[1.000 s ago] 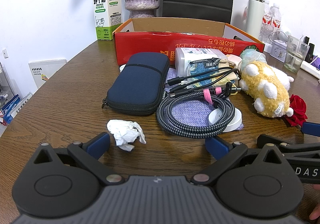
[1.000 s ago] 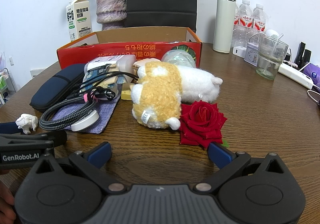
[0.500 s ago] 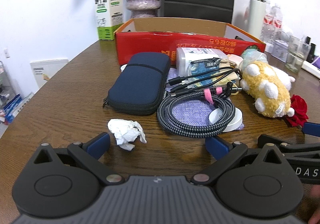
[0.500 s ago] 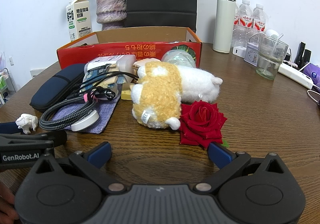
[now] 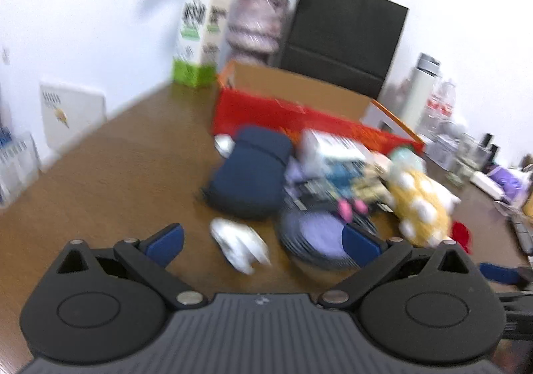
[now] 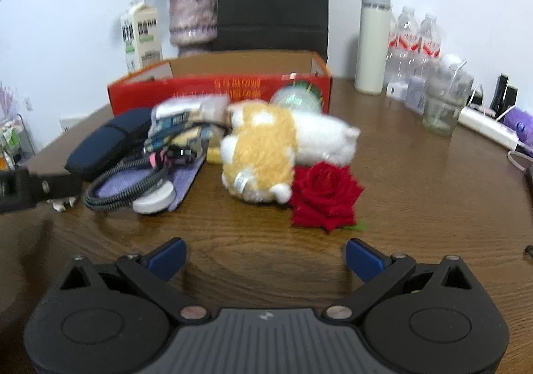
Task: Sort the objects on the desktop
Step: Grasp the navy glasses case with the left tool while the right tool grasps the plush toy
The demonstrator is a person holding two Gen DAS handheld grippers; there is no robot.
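Left tool [image 5: 261, 242] seen at lower frame, fingers spread wide, nothing held; crumpled tissue [image 5: 241, 249] lies on the counter [image 5: 110, 170] between its tips, untouched. Right tool [image 6: 265, 255] likewise spread and empty, low centre of its view. Just beyond it, red rose [image 6: 324, 195] touches plush toy [image 6: 263, 154]. Left of centre, coiled cable [image 6: 125, 189] on purple cloth [image 6: 186, 174], beside navy pouch [image 5: 250, 174]. Red box [image 6: 220, 87] noted behind, mid-frame. Left view blurred.
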